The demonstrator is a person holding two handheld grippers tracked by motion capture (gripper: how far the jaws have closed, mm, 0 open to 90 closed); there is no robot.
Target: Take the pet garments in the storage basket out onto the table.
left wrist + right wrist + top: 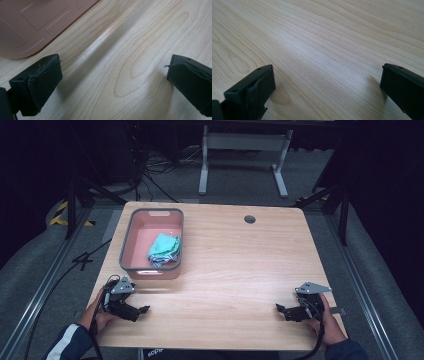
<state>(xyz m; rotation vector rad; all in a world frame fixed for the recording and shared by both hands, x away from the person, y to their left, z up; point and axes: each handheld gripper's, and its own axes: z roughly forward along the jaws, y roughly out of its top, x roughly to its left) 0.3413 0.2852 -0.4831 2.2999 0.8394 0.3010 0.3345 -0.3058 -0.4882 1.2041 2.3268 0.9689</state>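
A single crumpled teal cloth (164,249), with a paler striped patch at its lower edge, lies bunched inside one pink bin (129,237) with a grey rim, toward the bin's right wall. The bin stands on the left part of the light wooden tabletop (240,265), nearer the far edge. Two hand-held grippers rest low at the near edge, well apart from each other and from the cloth: the left hand-held gripper (142,310) sits just in front of the bin, its jaws spread wide with bare wood between them, and the right hand-held gripper (280,308) at the near right is likewise released and holding nothing. One round hole (250,219) marks the tabletop's far side
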